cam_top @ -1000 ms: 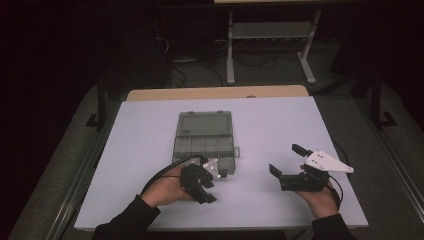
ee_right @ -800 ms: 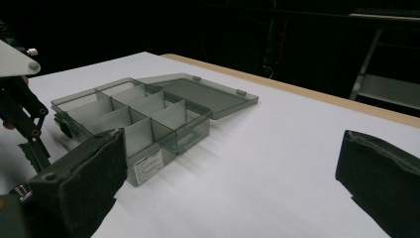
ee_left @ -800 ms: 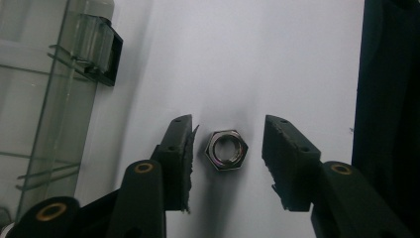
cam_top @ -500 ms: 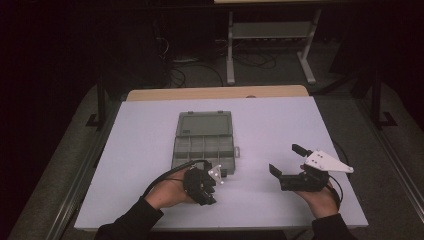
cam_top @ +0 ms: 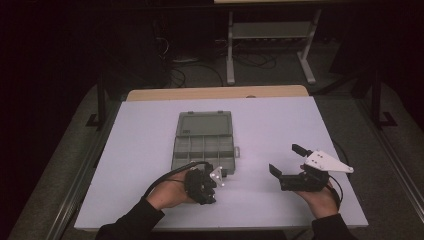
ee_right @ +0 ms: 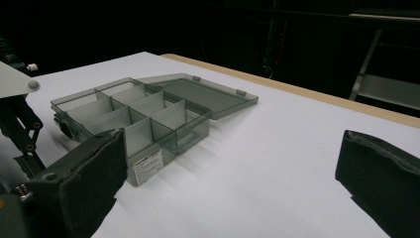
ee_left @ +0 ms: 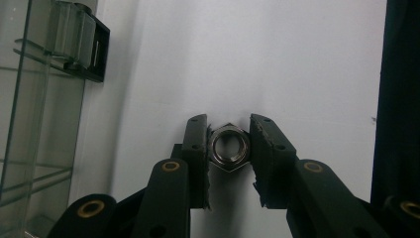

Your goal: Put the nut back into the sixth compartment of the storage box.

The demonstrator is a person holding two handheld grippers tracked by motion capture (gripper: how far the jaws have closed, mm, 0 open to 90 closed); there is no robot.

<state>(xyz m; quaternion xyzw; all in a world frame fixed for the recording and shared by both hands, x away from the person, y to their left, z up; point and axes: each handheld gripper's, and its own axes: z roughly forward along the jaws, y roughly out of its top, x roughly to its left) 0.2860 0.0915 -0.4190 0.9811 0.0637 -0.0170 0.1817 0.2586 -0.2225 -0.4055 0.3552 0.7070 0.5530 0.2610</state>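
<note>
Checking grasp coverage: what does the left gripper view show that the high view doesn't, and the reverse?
Left gripper view: a steel nut pinched between the left tongs, with the box latch up close.

High view: the whole layout, with the right tongs open and apart from the box, the lid laid flat, and both hands.

Both: the clear divided box beside the left tongs, on the white table.

White table [cam_top: 150, 135], wood strip along far edge [cam_top: 215, 93]. Beyond it: metal stand [cam_top: 270, 35], loose cables on dark floor [cam_top: 185, 75]. Rails flank both table sides.
</note>
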